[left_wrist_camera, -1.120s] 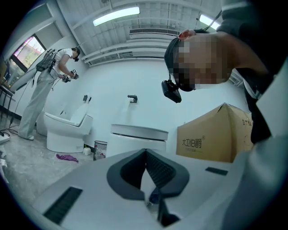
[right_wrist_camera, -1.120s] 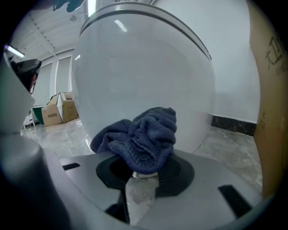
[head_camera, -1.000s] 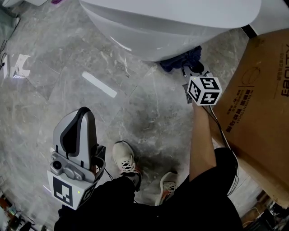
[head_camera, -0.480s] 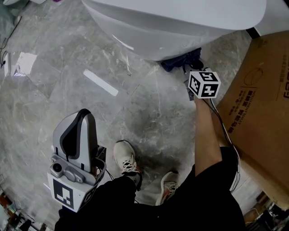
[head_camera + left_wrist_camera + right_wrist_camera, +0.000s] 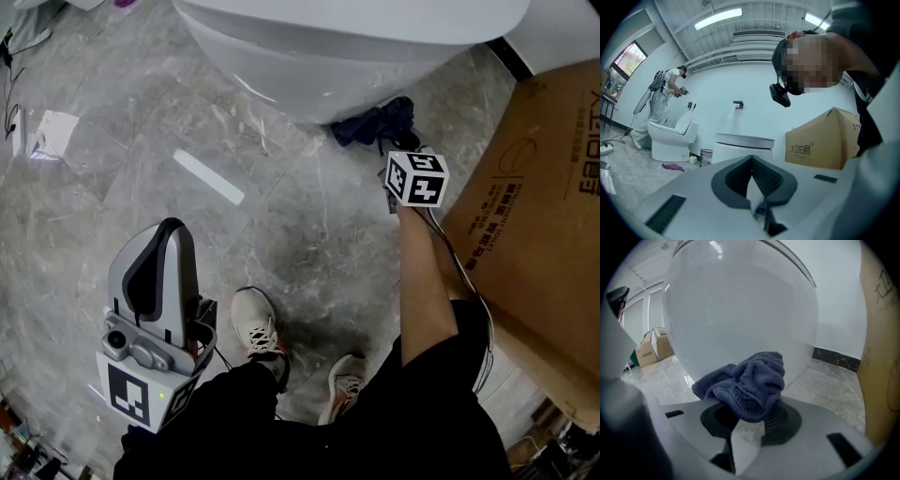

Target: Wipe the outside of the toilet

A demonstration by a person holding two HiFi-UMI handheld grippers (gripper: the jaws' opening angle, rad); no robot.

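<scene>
The white toilet [image 5: 347, 52] fills the top of the head view, and its rounded bowl [image 5: 740, 319] looms close in the right gripper view. My right gripper [image 5: 749, 416] is shut on a dark blue cloth [image 5: 747, 383], bunched just in front of the bowl's lower wall. From the head view the cloth [image 5: 375, 122] lies low beside the toilet base, with the right gripper's marker cube [image 5: 417, 178] just behind it. My left gripper [image 5: 155, 281] hangs by my left leg, far from the toilet; its jaws [image 5: 752, 176] meet with nothing between them.
A large cardboard box [image 5: 539, 216] stands right of the toilet, close to my right arm. My shoes [image 5: 258, 333] are on the grey marble floor [image 5: 169, 169]. In the left gripper view, another person [image 5: 663, 98] works at a second toilet [image 5: 670, 140] far off.
My right gripper with the cloth has shifted slightly up and left along the toilet's base. The left gripper has barely moved.
</scene>
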